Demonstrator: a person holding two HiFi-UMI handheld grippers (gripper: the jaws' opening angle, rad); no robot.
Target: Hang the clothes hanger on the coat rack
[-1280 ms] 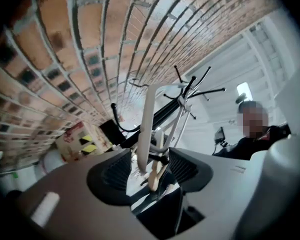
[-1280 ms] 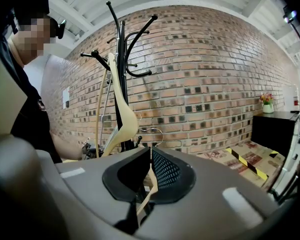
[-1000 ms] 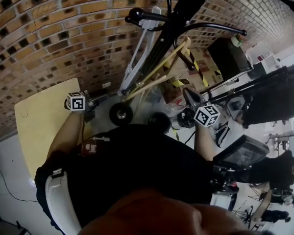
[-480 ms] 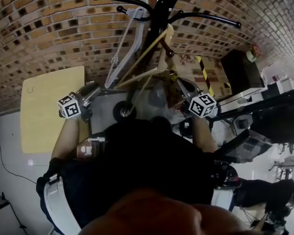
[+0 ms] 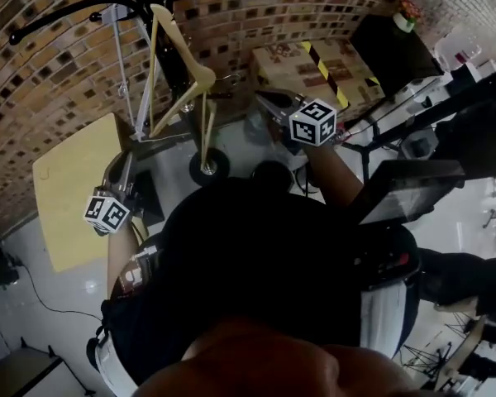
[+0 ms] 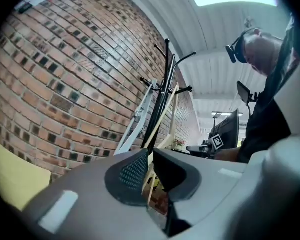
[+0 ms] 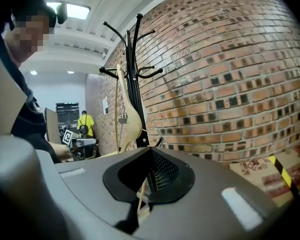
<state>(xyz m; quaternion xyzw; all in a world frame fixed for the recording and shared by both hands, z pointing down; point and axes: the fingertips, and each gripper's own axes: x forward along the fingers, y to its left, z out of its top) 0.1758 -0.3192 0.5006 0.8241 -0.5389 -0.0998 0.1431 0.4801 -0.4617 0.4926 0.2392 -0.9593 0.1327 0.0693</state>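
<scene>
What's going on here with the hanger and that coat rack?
A person with a gripper in each hand stands at a black coat rack by a brick wall. The wooden hanger already hangs from the rack, and neither gripper touches it. The left gripper has just closed its jaws with nothing between them and points toward the rack. The right gripper also faces the rack, its jaws looking closed and empty. The hanging step looks done.
</scene>
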